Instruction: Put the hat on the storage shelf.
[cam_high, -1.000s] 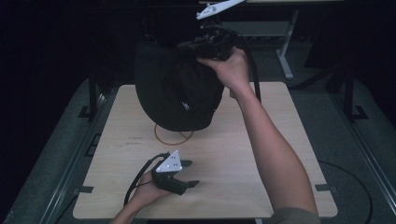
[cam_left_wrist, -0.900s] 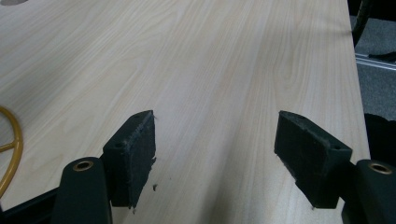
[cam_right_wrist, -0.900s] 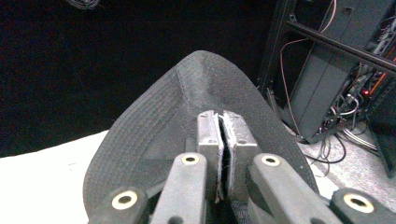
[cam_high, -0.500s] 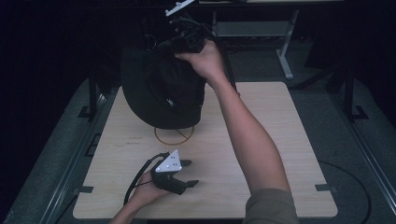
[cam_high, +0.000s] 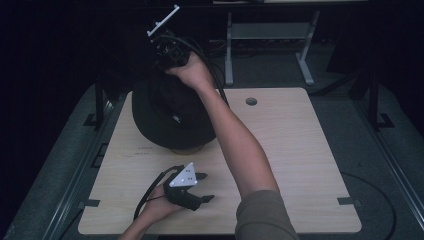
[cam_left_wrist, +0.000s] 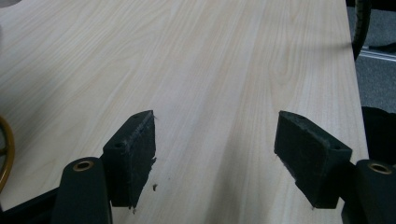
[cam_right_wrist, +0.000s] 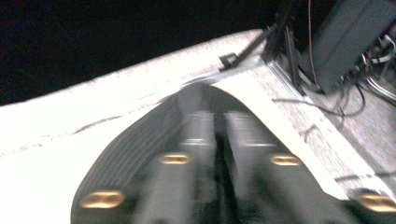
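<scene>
A black wide-brimmed hat (cam_high: 170, 117) hangs tilted over the back left of the wooden table (cam_high: 300, 150). My right gripper (cam_high: 167, 50) holds its upper edge, raised above the table's far left corner. In the right gripper view the blurred jaws (cam_right_wrist: 219, 126) stand close together, shut on the dark hat fabric (cam_right_wrist: 130, 154). My left gripper (cam_high: 207, 187) rests on the table near the front edge. Its jaws (cam_left_wrist: 229, 149) are wide open with bare wood between them. A tan ring (cam_high: 185, 148) peeks out under the hat's lower rim and shows at the side as the tan ring (cam_left_wrist: 4, 149).
A round cable hole (cam_high: 251, 101) sits in the table's back middle. A grey metal stand (cam_high: 270, 35) rises behind the table. Dark floor mats and black frame rails flank both sides. The person's right forearm (cam_high: 240, 145) crosses the table's middle.
The right gripper has carried the hat leftward and farther back, raising its upper edge. The left gripper has stayed in place, open.
</scene>
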